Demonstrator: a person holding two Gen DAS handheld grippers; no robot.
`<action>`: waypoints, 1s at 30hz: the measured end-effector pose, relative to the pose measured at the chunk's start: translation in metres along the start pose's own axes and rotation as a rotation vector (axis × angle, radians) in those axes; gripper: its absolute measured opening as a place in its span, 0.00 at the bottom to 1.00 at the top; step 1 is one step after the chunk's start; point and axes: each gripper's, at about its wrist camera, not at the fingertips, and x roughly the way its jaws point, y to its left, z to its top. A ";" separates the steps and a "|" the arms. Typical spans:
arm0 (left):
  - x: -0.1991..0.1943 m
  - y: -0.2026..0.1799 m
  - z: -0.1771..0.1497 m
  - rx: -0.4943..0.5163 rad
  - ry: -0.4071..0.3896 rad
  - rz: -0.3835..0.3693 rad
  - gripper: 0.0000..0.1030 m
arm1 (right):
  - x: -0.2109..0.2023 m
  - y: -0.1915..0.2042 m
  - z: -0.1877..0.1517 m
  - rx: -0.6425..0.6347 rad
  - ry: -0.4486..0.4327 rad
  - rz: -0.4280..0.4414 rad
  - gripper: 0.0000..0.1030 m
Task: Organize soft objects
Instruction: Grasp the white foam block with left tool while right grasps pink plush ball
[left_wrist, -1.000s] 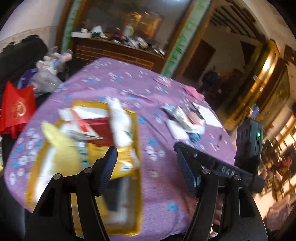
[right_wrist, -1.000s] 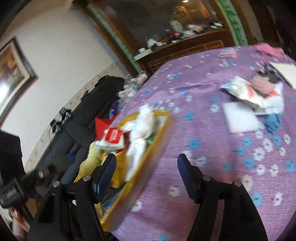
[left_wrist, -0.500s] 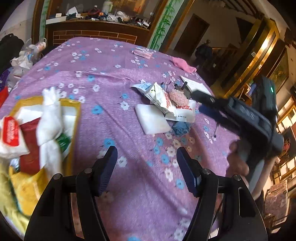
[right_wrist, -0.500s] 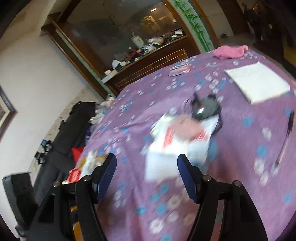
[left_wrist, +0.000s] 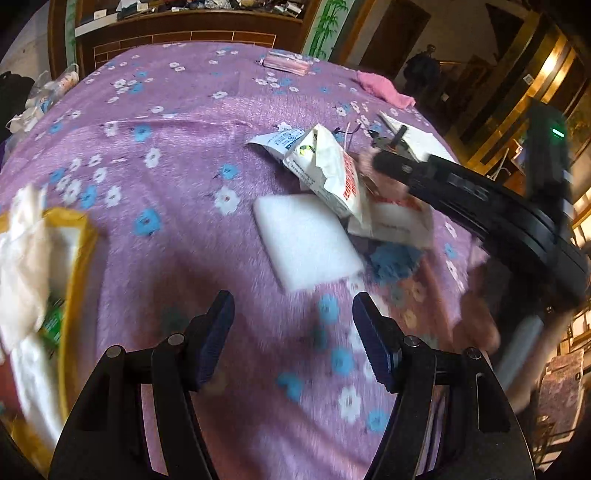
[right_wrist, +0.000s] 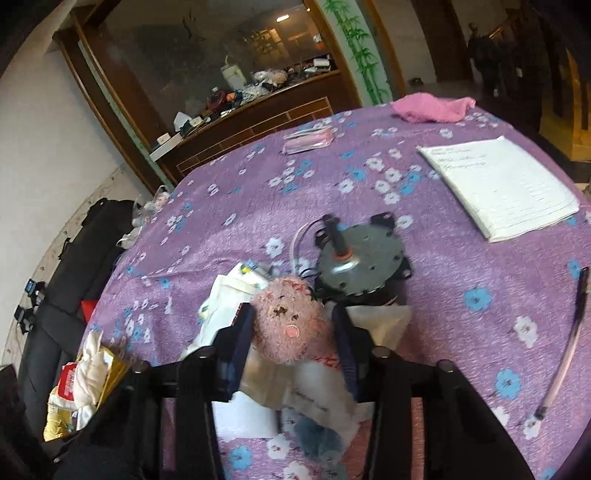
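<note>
Atop the crinkled wrappers (right_wrist: 236, 317), the pink plush toy (right_wrist: 290, 321), judged light and squashy, is bracketed across its middle by the spread right gripper (right_wrist: 291, 325), while the left gripper (left_wrist: 291, 332) is held open, empty.

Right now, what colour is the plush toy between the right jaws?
Dusty pink plush toy, with a brighter pink nose patch; clearest in the right wrist view.
</note>
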 end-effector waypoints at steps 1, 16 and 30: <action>0.005 -0.002 0.004 -0.001 0.002 -0.001 0.65 | -0.002 -0.003 0.001 0.013 0.003 0.023 0.34; 0.048 -0.026 0.023 0.049 0.011 0.084 0.53 | -0.017 -0.012 0.006 0.076 -0.044 0.125 0.30; -0.012 0.012 0.000 -0.128 -0.007 -0.154 0.15 | -0.019 -0.008 0.002 0.054 -0.052 0.110 0.30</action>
